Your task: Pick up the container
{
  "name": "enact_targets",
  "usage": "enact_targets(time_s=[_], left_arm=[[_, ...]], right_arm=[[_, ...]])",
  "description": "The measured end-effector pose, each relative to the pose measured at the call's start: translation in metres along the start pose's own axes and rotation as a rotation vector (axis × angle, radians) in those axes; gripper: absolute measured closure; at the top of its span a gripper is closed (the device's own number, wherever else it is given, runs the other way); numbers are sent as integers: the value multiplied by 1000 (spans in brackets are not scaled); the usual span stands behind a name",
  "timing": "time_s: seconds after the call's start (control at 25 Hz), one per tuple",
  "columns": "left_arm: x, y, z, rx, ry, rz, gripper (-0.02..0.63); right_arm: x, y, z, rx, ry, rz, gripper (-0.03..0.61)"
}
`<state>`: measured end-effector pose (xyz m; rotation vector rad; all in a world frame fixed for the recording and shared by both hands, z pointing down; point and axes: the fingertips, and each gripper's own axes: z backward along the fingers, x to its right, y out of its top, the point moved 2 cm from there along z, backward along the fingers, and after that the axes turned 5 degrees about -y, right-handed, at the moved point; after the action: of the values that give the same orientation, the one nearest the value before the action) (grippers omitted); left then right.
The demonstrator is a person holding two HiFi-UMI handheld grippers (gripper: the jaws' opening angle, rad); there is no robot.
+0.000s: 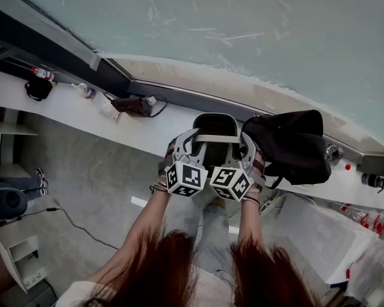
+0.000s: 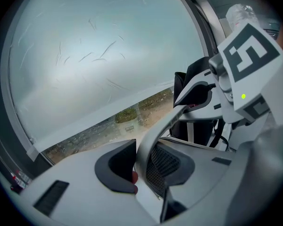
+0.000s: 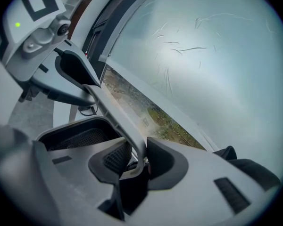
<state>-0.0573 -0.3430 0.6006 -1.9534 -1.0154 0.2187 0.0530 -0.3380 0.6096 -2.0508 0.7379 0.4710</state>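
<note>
Head view: dark mesh-walled container (image 1: 215,125) hangs between both grippers over the white ledge (image 1: 83,110) below the window (image 1: 243,24). It is touching or just beside the black bag (image 1: 294,147) on its right. Whether its base is clear of the ledge, cannot tell.

Risks, as judged:
- **Slip:** the whole load rides on the thin grey handle (image 1: 216,138). It looks smooth and curved, so it could slide through the grip and let the container swing or tip.
- **Twist:** two grips share one strip. If the hands drift apart or rise unevenly, the handle twists and one side may pop free.
- **Snag:** the bag sits close enough to catch the container's right wall on the way up.

Left gripper (image 2: 139,163): jaws part-way closed and clamped on the handle toward its left end, mesh wall just behind.

Right gripper (image 3: 140,158): same narrow set, jaws clamped on the handle toward its right end.

Nothing else in either claw.
</note>
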Motion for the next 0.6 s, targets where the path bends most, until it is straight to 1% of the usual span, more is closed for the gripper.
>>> enact_targets(time_s=[0.2, 0.6], left_arm=[[3, 15, 16, 18, 21, -8, 509], [15, 35, 48, 37, 64, -1, 509]], right_arm=[[10, 6, 18, 23, -13, -17, 468], [26, 16, 53, 81, -18, -13, 466]])
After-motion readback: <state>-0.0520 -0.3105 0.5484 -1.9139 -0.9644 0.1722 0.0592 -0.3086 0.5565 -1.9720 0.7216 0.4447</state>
